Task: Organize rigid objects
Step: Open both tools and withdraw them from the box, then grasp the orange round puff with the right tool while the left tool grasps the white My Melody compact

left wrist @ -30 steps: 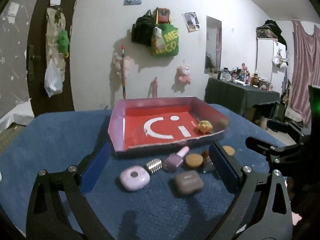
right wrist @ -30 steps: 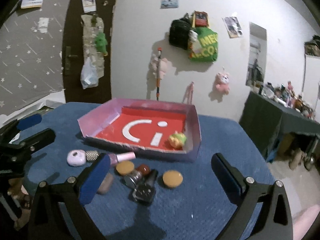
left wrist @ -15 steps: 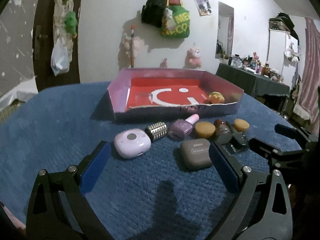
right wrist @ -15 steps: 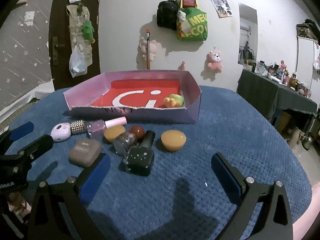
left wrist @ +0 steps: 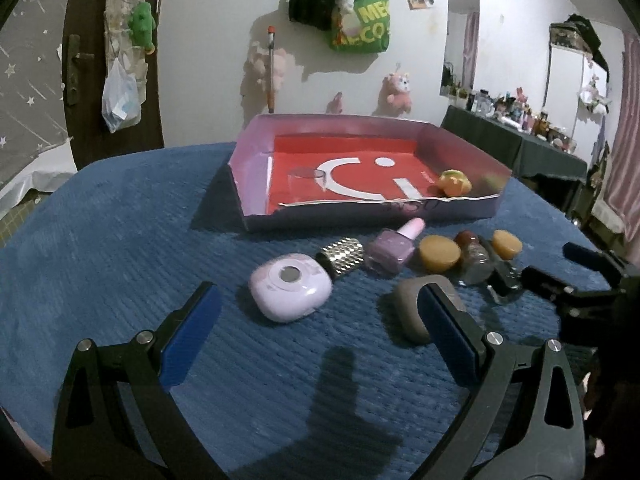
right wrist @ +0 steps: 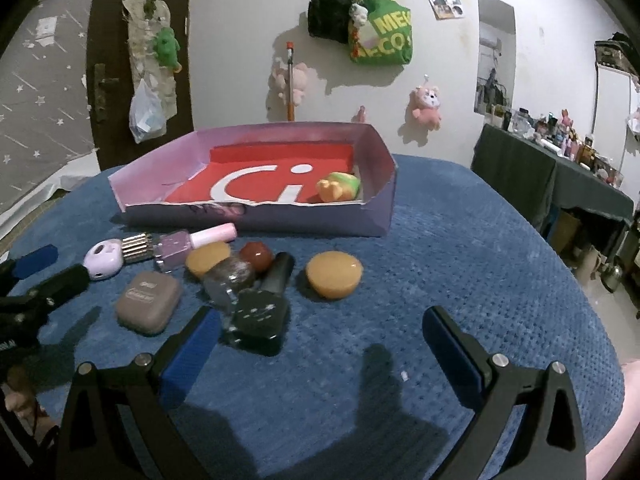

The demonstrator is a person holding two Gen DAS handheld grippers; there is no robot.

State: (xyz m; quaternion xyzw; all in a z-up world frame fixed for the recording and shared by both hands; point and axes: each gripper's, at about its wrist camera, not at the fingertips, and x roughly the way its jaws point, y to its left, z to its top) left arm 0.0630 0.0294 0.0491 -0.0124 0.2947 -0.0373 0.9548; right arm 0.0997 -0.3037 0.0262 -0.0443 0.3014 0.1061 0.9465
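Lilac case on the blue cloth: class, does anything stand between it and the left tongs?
Nothing visible does. The lilac case lies just ahead of the open left tongs, bare blue cloth between them. The grey case sits beside the right finger.

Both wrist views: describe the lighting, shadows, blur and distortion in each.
Left wrist view: dim, bluish light; the left gripper casts a dark shadow on the blue cloth; fisheye bends the tray and darkens the corners. Right wrist view: the same dim light, the right gripper with its shadow below it; the black bottle looks slightly soft.
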